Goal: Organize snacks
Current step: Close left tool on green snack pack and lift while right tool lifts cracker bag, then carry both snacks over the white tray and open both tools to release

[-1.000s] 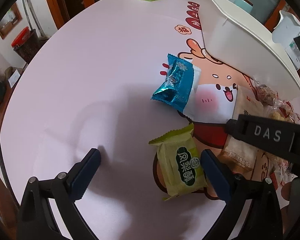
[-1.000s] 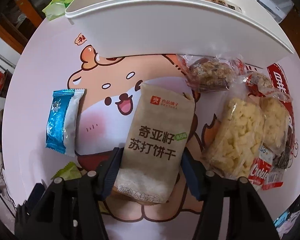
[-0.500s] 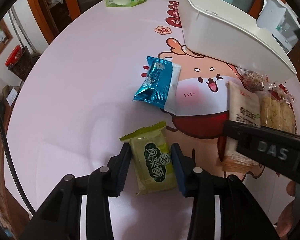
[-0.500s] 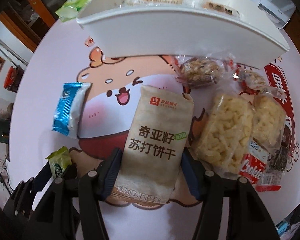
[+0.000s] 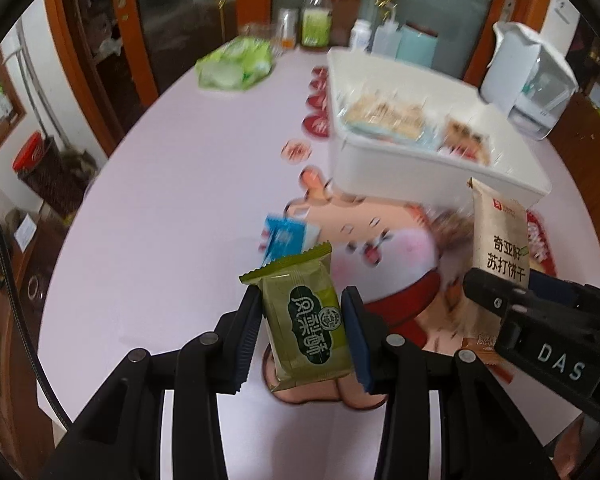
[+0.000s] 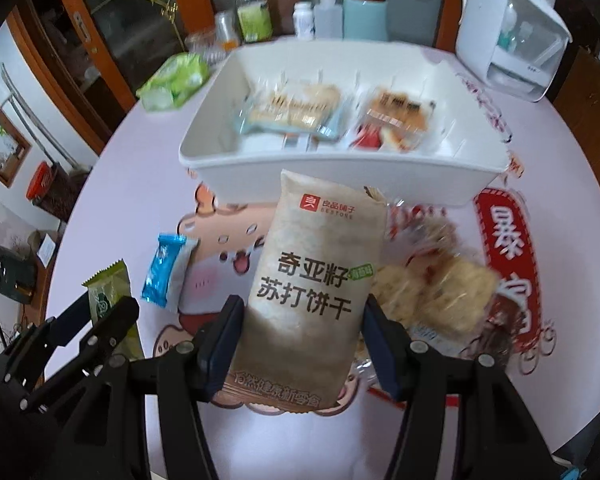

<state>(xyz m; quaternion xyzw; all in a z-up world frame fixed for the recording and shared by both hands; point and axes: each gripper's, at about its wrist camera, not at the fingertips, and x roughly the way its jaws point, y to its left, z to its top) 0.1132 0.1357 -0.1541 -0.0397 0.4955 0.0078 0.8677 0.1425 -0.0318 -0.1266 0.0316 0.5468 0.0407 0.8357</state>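
My left gripper (image 5: 304,320) is shut on a green pastry packet (image 5: 306,320) and holds it above the table; it also shows in the right wrist view (image 6: 108,296). My right gripper (image 6: 302,328) is shut on a tan soda-cracker pack (image 6: 316,280), lifted off the table; the pack also shows in the left wrist view (image 5: 498,236). A white bin (image 6: 228,164) with wrapped snacks inside stands beyond both grippers. A blue packet (image 6: 164,270) lies on the table between them.
Several loose snack bags (image 6: 440,292) lie on the table at the right of the cracker pack. A green wipes pack (image 5: 236,62), bottles (image 6: 254,12) and a white appliance (image 6: 512,28) stand at the table's far side. The round pink table (image 5: 160,200) has a cartoon print.
Both grippers have lifted their packets off the table and tilted up toward the bin. The left gripper closed on the green packet a moment before.
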